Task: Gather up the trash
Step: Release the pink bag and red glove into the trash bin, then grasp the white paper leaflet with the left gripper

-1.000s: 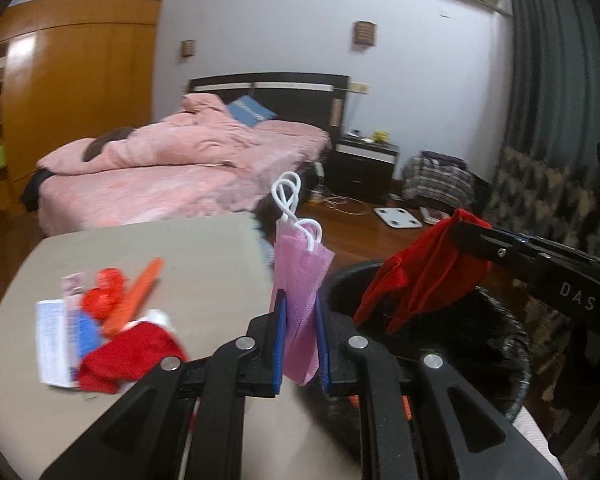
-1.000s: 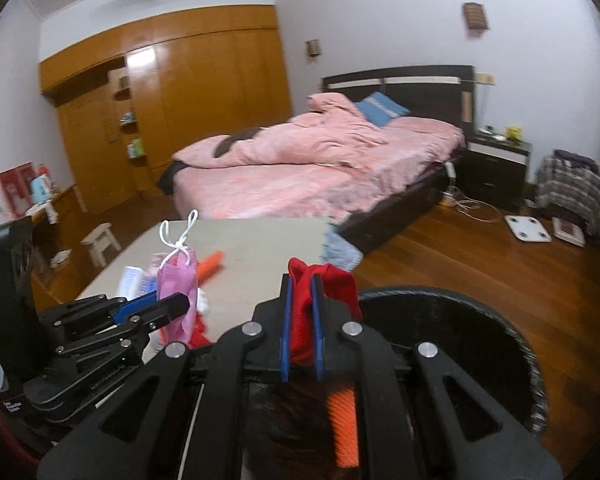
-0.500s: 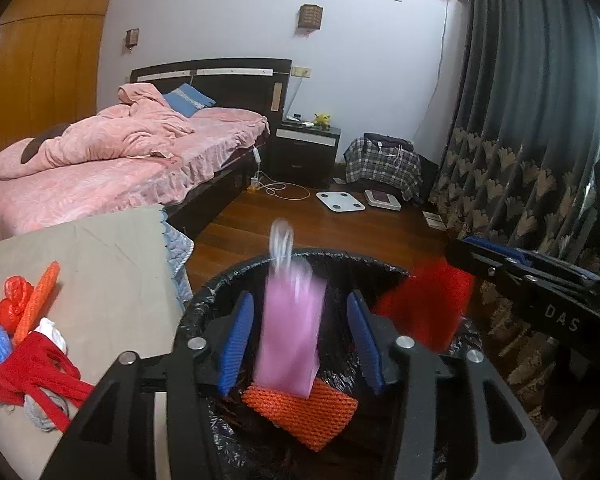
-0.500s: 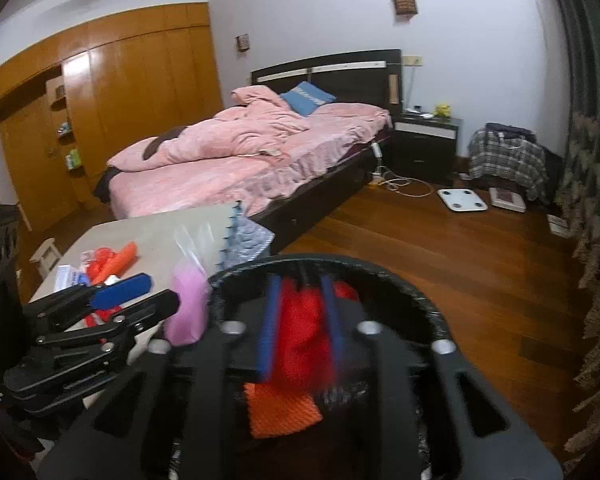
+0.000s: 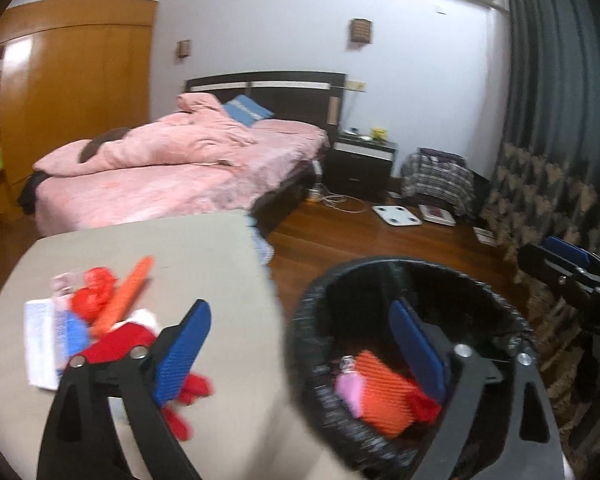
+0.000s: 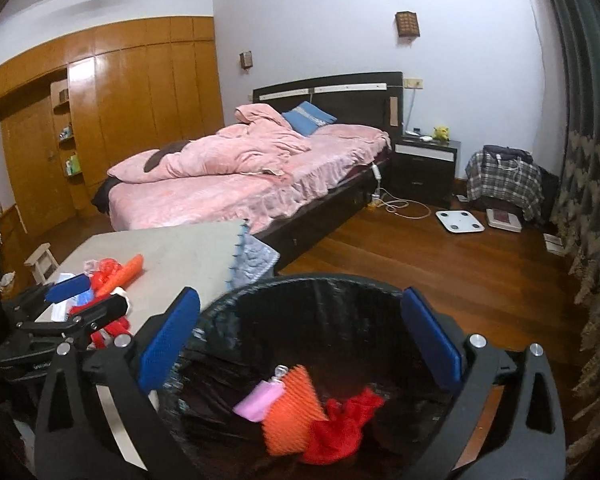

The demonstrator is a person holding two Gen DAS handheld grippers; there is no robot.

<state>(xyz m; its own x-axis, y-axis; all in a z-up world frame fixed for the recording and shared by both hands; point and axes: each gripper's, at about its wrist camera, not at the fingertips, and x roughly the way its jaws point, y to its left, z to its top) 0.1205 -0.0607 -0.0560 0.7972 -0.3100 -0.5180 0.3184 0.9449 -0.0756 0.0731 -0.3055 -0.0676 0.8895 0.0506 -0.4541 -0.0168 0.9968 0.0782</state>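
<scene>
Both the left gripper [image 5: 300,344] and right gripper [image 6: 300,336] are spread, empty. Soft, light scraps [image 5: 112,312] lie on the table [image 5: 204,256], left of the bin [image 6: 228,312]; a bunched fold is best pinched.

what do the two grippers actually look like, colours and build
Both match. The left gripper and right gripper have black angular plastic frames with triangular cut-outs and silver screws at the joints. Each finger ends in a flat blue textured pad. Seen from the left wrist view, the right gripper carries white lettering, mostly cut off. No cables or sleeves show.
</scene>
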